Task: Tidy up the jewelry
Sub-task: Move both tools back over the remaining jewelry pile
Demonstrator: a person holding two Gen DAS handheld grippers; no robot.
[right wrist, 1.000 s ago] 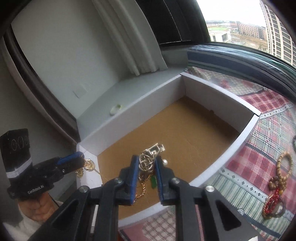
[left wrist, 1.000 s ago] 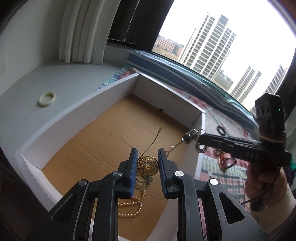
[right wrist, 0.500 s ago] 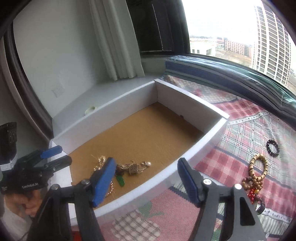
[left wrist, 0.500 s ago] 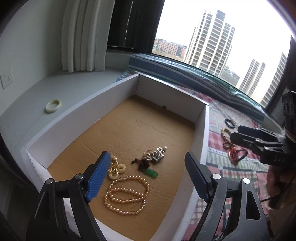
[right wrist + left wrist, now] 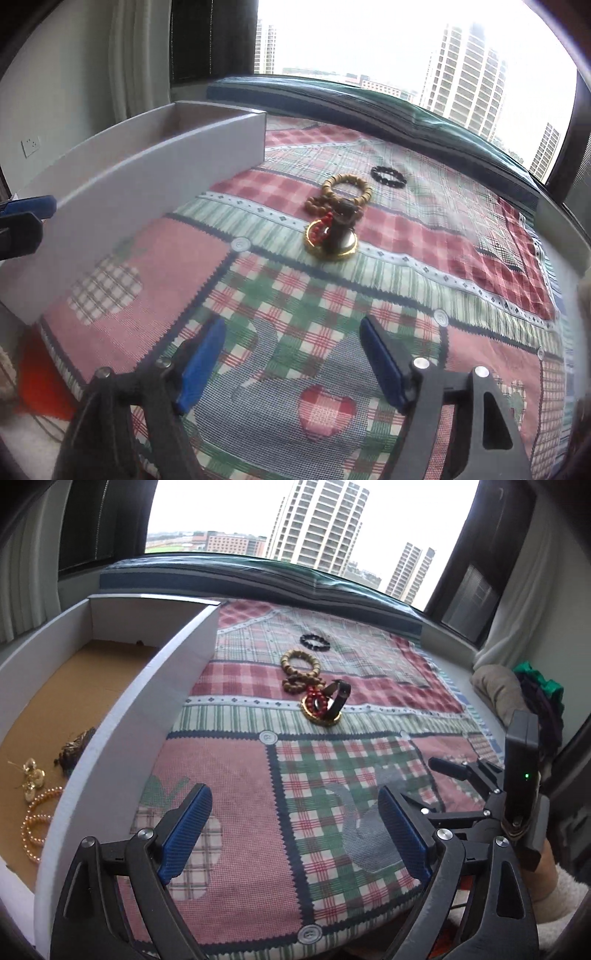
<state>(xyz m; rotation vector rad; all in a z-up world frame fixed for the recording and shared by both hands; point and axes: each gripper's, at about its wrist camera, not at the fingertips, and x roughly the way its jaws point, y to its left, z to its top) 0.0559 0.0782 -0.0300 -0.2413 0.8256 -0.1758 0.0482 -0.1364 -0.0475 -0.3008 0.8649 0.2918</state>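
Observation:
A white box [image 5: 155, 686] with a brown cardboard floor stands at the left; it shows too in the right wrist view [image 5: 147, 162]. Inside lie a pearl strand [image 5: 35, 819], gold earrings [image 5: 31, 779] and a dark keychain piece [image 5: 75, 747]. On the patchwork cloth lie a wooden bead bracelet [image 5: 301, 670], a black bead bracelet [image 5: 314, 642], and a gold bangle with red beads and a dark band [image 5: 325, 705], seen also in the right wrist view [image 5: 332, 236]. My left gripper [image 5: 295, 830] and right gripper [image 5: 291, 365] are both open and empty above the cloth.
The patchwork cloth [image 5: 406, 295] covers the window seat. A beige cushion [image 5: 498, 690] and green fabric [image 5: 543, 686] lie at the right. A dark padded sill [image 5: 369, 99] runs along the window. A wall socket [image 5: 31, 146] is at the left.
Both grippers opened and dropped their jewelry into the box, then swung right, away from the box, to face the jewelry on the cloth.

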